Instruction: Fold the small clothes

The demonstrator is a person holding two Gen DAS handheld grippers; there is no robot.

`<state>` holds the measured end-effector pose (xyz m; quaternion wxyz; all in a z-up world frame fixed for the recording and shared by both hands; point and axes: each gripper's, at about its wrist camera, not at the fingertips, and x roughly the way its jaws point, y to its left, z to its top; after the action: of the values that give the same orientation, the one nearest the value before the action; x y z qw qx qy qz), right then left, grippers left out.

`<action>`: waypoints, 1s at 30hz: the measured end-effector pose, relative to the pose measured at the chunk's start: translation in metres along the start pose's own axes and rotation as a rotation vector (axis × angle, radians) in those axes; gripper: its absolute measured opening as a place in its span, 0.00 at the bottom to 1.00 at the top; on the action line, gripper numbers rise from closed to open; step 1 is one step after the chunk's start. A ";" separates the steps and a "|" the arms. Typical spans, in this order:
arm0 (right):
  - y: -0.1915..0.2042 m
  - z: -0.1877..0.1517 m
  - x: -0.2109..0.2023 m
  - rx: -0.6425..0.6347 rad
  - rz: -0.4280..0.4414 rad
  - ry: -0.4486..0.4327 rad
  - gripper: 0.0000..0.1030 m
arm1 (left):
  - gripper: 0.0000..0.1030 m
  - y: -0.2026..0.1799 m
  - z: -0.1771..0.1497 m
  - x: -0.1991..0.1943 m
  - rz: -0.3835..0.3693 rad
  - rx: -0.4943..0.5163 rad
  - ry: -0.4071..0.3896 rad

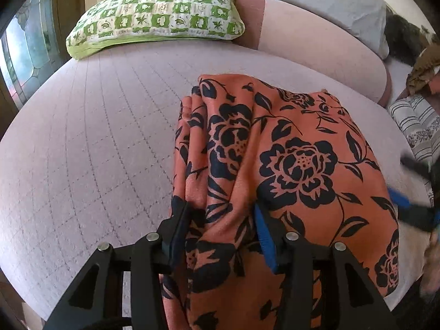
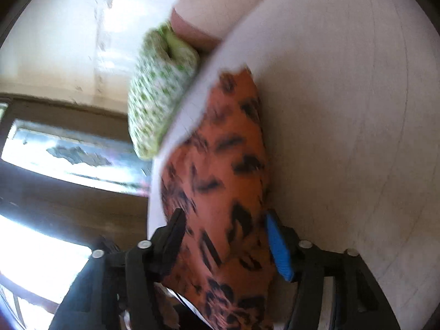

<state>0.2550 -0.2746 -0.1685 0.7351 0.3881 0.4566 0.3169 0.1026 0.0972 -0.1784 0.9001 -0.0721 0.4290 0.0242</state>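
An orange garment with black flowers (image 1: 297, 159) lies folded lengthwise on the pale pink quilted bed (image 1: 96, 137). My left gripper (image 1: 217, 214) is shut on a bunched fold at the garment's near left edge, and cloth fills the gap between its fingers. In the blurred right wrist view the same garment (image 2: 225, 151) runs between the fingers of my right gripper (image 2: 222, 228), whose jaws stand wide and look loose around the cloth. The right gripper (image 1: 412, 206) also shows as a blur at the garment's right edge in the left wrist view.
A green-and-white checked pillow (image 1: 156, 16) lies at the far side of the bed, with a pink bolster (image 1: 316, 41) and a grey-blue pillow (image 1: 335, 0) to its right. Striped cloth (image 1: 415, 121) and a brown cloth (image 1: 423, 71) sit at the right. A window (image 1: 24, 49) is on the left.
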 end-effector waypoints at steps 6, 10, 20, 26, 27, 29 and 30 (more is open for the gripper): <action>-0.007 0.034 0.043 0.040 -0.044 0.067 0.37 | 0.48 0.001 0.002 0.000 -0.026 -0.001 -0.003; 0.003 0.030 0.045 -0.041 -0.154 0.068 0.30 | 0.48 0.001 0.002 0.001 -0.024 -0.001 -0.009; 0.005 0.048 0.028 -0.019 -0.087 -0.042 0.82 | 0.48 0.002 -0.001 0.000 -0.035 -0.012 -0.016; -0.003 0.063 0.071 -0.015 -0.128 0.069 0.29 | 0.48 0.004 0.000 0.000 -0.049 -0.017 -0.017; 0.002 0.061 0.072 -0.046 -0.149 0.059 0.28 | 0.48 0.004 0.000 0.000 -0.048 -0.018 -0.018; 0.009 0.058 0.071 -0.084 -0.193 0.038 0.28 | 0.48 0.003 0.000 0.000 -0.043 -0.014 -0.020; 0.010 0.057 0.072 -0.093 -0.206 0.041 0.28 | 0.48 0.003 0.000 0.000 -0.042 -0.013 -0.021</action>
<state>0.3337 -0.2268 -0.1749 0.7716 0.2981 0.4938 0.2682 0.1021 0.0999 -0.1787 0.9043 -0.0866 0.4178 0.0090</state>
